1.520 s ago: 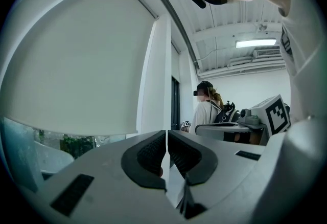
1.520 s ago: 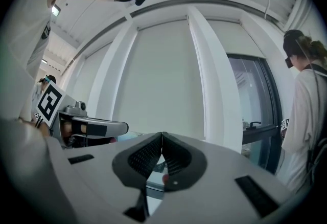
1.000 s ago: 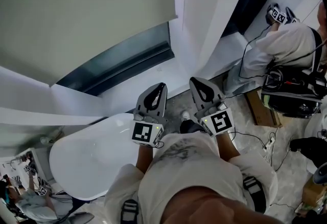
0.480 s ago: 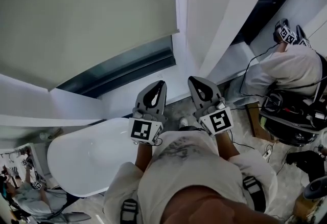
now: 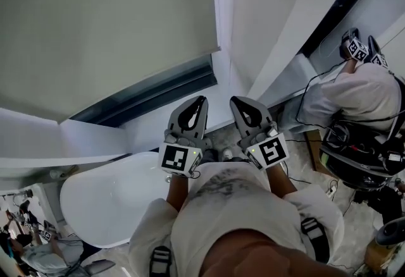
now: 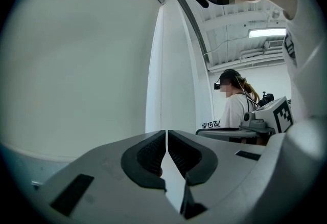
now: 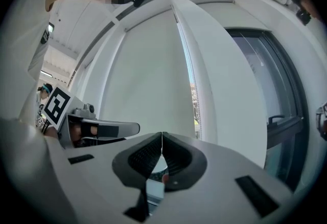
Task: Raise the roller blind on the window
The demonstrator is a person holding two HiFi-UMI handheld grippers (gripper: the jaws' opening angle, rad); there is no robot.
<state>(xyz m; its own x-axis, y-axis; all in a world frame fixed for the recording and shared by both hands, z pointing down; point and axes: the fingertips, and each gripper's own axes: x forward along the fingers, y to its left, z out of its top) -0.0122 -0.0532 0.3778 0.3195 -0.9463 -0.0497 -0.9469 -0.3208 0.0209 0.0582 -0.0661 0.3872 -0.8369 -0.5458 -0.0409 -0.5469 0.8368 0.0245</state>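
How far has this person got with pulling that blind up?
Barely begun, it seems. Done: nothing obvious; the roller blind hangs low, with only a strip of window glass showing below it. In hand: nothing; the left gripper and right gripper are both shut and empty, apart from the blind. Left: the whole raise.

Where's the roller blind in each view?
Head view: roller blind fills the upper left.
Left gripper view: roller blind covers the left half.
Right gripper view: roller blind at centre.
Shared landmark: white window post along the blind's right edge.
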